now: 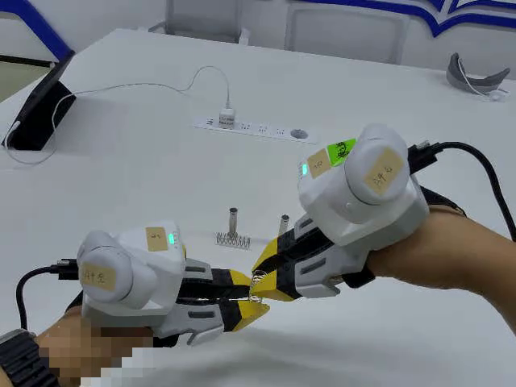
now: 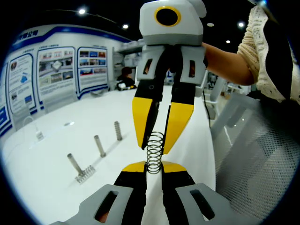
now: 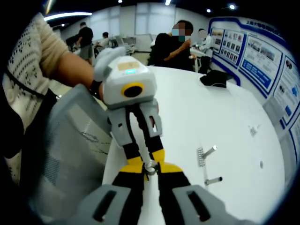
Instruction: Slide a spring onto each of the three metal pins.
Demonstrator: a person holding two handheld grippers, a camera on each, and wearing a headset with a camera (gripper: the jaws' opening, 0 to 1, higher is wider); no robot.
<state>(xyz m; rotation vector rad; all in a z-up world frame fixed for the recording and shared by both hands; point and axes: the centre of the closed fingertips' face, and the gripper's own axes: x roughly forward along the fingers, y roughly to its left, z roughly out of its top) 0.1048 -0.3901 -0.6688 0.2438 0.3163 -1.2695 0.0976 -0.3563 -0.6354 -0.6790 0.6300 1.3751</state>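
Note:
A small steel spring point(image 1: 259, 284) point(image 2: 154, 152) hangs in the air between my two grippers, which meet tip to tip above the table's near edge. My left gripper point(image 1: 251, 296) point(image 2: 154, 168) is shut on one end of it. My right gripper point(image 1: 263, 279) point(image 3: 150, 173) is shut on the other end, where the coil point(image 3: 150, 167) shows end-on. Three upright metal pins point(image 2: 118, 130) point(image 2: 99, 145) point(image 2: 74, 163) stand in a row on the white table, all bare. A second spring point(image 1: 233, 239) point(image 2: 86, 173) lies flat beside the nearest pin point(image 1: 233, 222).
A white power strip point(image 1: 254, 128) with a plugged-in cable sits farther back on the table point(image 1: 145, 161). A dark tablet point(image 1: 42, 105) leans at the far left. A mesh chair point(image 2: 253, 154) stands off the table's edge. Several people are in the background.

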